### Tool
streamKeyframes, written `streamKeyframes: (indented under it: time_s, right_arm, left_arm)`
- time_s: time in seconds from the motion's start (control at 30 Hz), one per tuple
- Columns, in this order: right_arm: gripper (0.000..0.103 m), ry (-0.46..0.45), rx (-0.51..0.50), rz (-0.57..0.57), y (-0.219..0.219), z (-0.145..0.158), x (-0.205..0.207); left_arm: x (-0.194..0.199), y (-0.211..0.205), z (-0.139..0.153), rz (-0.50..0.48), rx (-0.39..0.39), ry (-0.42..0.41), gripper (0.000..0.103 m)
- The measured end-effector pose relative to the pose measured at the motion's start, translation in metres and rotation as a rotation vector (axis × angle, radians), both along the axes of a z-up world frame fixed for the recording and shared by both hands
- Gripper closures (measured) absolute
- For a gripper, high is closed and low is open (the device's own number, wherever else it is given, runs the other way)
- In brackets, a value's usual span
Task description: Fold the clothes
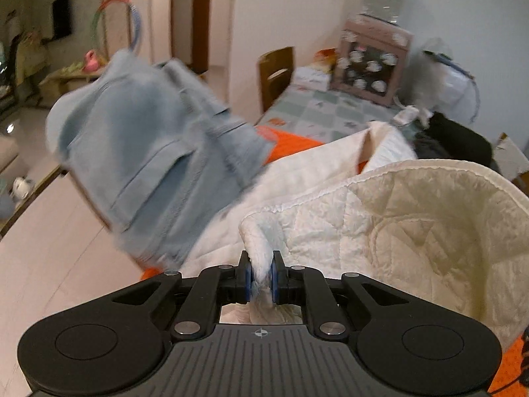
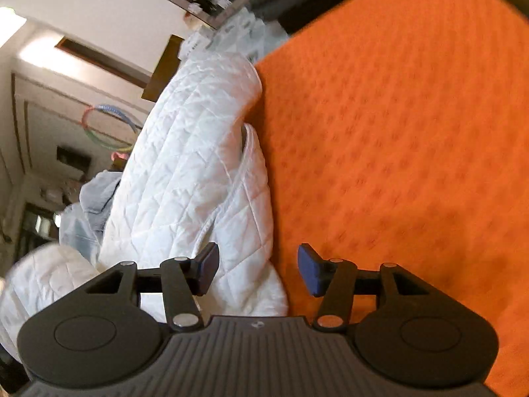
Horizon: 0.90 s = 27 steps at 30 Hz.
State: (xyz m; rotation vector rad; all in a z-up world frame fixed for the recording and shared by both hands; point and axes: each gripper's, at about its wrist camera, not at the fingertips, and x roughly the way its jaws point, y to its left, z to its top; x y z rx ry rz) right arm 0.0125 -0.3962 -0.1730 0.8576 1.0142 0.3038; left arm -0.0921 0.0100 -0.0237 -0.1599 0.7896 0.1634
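Quilted cream-white fabric fills both of your views: the white quilted jacket [image 1: 413, 231] lies across the orange cloth [image 2: 396, 132] that covers the desk, and your left hand-held gripper [image 1: 262, 276] is clamped on a rolled edge of it, the blue pads [image 1: 248, 278] pressing the bunched hem from either side. From that grip the jacket opens out toward 2 o'clock, its lining turned up and its bound rim curving overhead. At 10 o'clock in the left wrist view a light blue denim garment [image 1: 148, 158] sits blurred, partly over the jacket's far side. Farther off, at 1 o'clock, a checked tablecloth [image 1: 324, 112] carries a printed box [image 1: 373, 63], with a wooden chair [image 1: 276, 72] beside it. Your right hand-held gripper [image 2: 258, 273] stands with its jaws apart and nothing pinched: the jacket's lower corner lies in the gap near the left pad [image 2: 208, 268], while the right pad hangs over bare orange cloth. In that view the jacket [image 2: 185, 172] runs from 6 o'clock up toward 11 o'clock.
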Motion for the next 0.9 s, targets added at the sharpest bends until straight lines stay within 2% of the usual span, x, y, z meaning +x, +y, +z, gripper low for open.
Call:
streamKeyframes:
  time_s: [0.27, 0.6, 0.67, 0.7, 0.73, 0.9]
  right_arm:
    - [0.042, 0.119, 0.086, -0.062, 0.028, -0.035, -0.022]
    - [0.041, 0.189, 0.297, -0.039, 0.064, -0.064, -0.039]
    - [0.057, 0.186, 0.33, -0.02, 0.071, -0.064, -0.036]
    - [0.084, 0.176, 0.322, -0.01, 0.073, -0.061, -0.034]
    - [0.09, 0.163, 0.306, 0.0, 0.074, -0.055, -0.033]
    - [0.093, 0.047, 0.196, 0.01, 0.057, -0.01, -0.031]
  left_arm:
    - [-0.001, 0.051, -0.026, 0.034, 0.016, 0.054, 0.089]
    - [0.001, 0.08, -0.042, 0.042, 0.035, 0.088, 0.089]
    - [-0.001, 0.08, -0.043, 0.036, 0.038, 0.089, 0.089]
    - [-0.001, 0.081, -0.043, 0.033, 0.039, 0.09, 0.089]
    - [-0.002, 0.08, -0.043, 0.027, 0.044, 0.086, 0.089]
    - [-0.01, 0.068, -0.036, -0.036, 0.021, 0.036, 0.089]
